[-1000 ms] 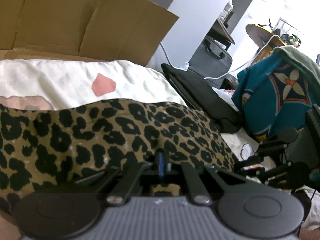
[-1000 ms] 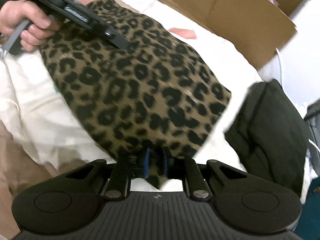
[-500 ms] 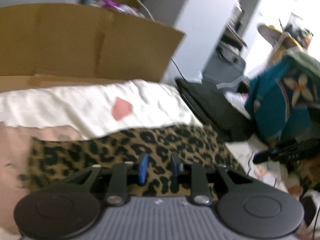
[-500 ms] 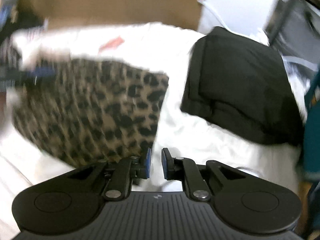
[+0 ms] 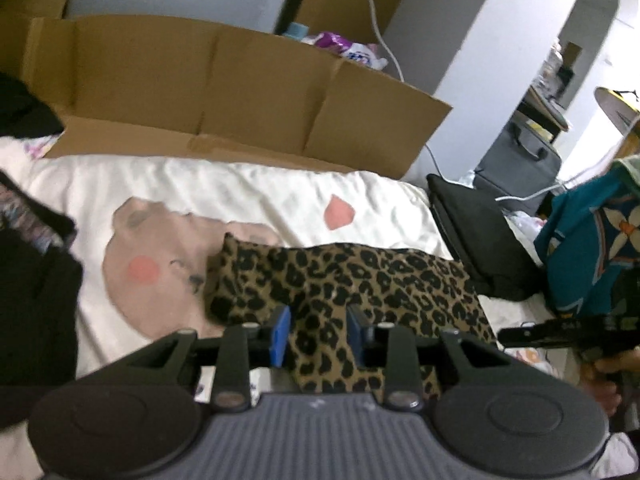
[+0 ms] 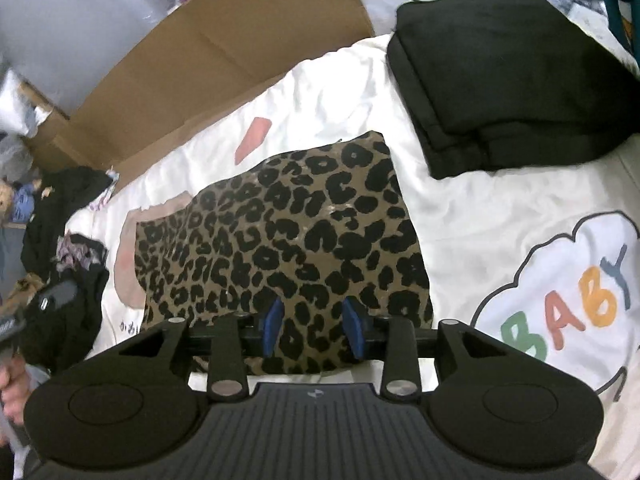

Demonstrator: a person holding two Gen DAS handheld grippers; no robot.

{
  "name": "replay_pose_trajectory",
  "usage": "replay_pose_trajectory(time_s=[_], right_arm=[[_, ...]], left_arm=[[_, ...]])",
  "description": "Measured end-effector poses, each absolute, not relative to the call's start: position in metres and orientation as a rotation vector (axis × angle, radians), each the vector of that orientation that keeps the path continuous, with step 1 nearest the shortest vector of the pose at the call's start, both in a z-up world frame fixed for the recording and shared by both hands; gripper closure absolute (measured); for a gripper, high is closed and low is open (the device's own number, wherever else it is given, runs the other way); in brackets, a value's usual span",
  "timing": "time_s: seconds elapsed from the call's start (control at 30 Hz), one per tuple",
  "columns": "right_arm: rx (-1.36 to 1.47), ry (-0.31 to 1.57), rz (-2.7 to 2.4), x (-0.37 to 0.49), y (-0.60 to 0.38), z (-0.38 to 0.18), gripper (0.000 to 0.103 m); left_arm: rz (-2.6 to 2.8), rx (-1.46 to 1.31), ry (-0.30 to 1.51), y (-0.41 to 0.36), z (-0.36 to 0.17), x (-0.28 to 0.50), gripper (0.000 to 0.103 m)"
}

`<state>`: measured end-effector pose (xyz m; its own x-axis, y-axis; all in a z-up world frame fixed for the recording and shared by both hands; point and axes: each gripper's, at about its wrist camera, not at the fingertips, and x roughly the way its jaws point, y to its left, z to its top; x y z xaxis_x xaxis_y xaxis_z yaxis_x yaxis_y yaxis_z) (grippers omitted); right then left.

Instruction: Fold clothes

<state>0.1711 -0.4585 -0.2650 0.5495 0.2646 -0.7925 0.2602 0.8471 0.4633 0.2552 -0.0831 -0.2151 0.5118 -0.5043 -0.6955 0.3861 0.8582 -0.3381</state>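
Nearest, the left gripper point(image 5: 316, 334) and right gripper point(image 6: 312, 326) hovered above the leopard-print garment point(image 6: 288, 248), jaws opening, grasping nothing; the cloth showed between the blue pads without being pinched. The garment lay flat as a compact folded rectangle on the cream bedspread point(image 6: 472, 232), so that piece looked finished. Just beyond it sat a folded black garment point(image 6: 508, 64). Unfolded dark clothes point(image 6: 64, 280) waited at the bed's edge. Farthest, a flattened cardboard box point(image 5: 224, 84) stood open against the wall, holding nothing visible.
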Motion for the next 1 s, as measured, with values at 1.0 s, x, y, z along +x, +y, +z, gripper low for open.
replay_pose_trajectory(time_s=[1.0], right_arm=[[0.574,0.869,0.01,0.149,-0.439,-0.253,0.042]], left_arm=[[-0.239,-0.087,0.92,-0.103,-0.124,0.214,0.046]])
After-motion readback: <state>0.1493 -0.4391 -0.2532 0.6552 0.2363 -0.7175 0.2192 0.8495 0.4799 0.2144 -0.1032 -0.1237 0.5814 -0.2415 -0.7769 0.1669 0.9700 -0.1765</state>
